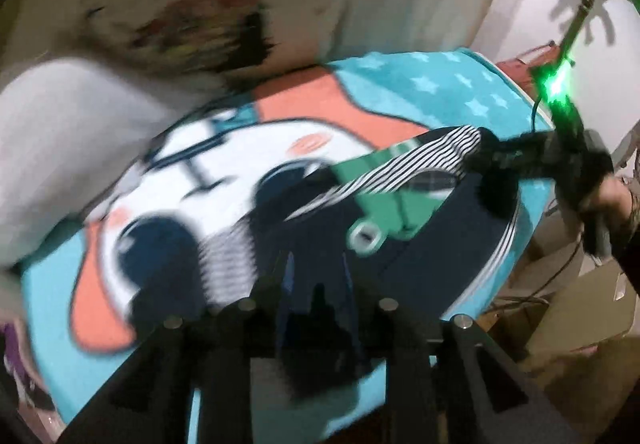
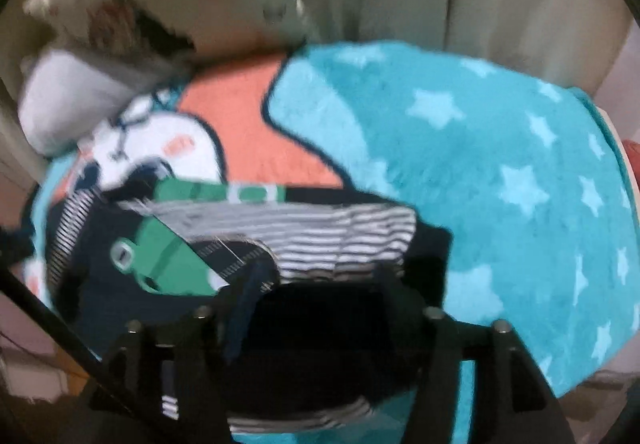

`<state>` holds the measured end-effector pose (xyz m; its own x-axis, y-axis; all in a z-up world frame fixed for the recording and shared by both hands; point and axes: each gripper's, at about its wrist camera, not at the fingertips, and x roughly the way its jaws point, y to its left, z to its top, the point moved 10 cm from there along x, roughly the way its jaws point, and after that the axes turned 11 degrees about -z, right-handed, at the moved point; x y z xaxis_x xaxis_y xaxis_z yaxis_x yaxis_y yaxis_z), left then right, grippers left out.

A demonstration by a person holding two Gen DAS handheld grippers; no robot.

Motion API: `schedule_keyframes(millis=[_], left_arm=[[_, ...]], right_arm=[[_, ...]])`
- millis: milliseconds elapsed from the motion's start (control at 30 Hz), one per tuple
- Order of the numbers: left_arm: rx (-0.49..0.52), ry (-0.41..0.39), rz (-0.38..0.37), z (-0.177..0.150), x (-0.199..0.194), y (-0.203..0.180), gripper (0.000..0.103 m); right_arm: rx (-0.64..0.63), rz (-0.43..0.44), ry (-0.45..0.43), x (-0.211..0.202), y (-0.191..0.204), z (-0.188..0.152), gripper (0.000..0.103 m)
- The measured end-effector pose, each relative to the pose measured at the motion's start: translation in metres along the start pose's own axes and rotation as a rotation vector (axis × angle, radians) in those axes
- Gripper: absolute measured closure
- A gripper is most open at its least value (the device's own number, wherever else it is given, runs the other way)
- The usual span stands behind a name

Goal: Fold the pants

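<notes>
From my left wrist camera I see my right gripper (image 1: 496, 159) across the bed, pinching the far end of the small navy pants with black-and-white striped trim and a green crocodile patch (image 1: 420, 228); a green light glows on the device above it. My right wrist camera never shows the left gripper clearly, but it gives far more of the turquoise fleece blanket with pale stars and a cartoon face (image 2: 500, 163), wide and bare to the right of the pants.

My left gripper (image 1: 320, 308) is pressed together on a navy fold of the pants, the cloth bunched between its dark fingers. In the right wrist view my right gripper (image 2: 320, 284) has dark fabric gathered between its fingers (image 2: 394, 280), with the striped waistband just beyond.

The pants lie stretched between my two grippers near the blanket's near edge, on the cartoon face's side. Beyond the blanket's far edge lie a white pillow (image 1: 60, 131) and a cream printed cushion (image 1: 180, 3), close to the pants' left side.

Both views are smeared with motion blur. The right fingertips are lost in black cloth, and the pant legs' ends are hidden under my grippers.
</notes>
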<state>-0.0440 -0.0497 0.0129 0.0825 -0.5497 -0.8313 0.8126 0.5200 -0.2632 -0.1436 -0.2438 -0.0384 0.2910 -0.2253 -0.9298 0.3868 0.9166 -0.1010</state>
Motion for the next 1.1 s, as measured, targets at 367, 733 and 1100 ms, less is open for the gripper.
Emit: schedule_keyframes(millis=[367,733,1100], left_arm=[[0.221,0.156,-0.101,0.030,0.094,-0.062,0.079],[0.354,0.265,-0.107,0.011,0.124,-0.082,0.088],[0.158,0.174,-0.157,0.012,0.094,-0.054,0.102]], right_arm=[[0.112,0.069,0.015,-0.031,-0.021,-0.086,0.087],[-0.023,0.062,-0.147,-0.058,0.009,-0.040,0.058],[-0.121,0.072,-0.172,-0.066,0.029,-0.006,0.056]])
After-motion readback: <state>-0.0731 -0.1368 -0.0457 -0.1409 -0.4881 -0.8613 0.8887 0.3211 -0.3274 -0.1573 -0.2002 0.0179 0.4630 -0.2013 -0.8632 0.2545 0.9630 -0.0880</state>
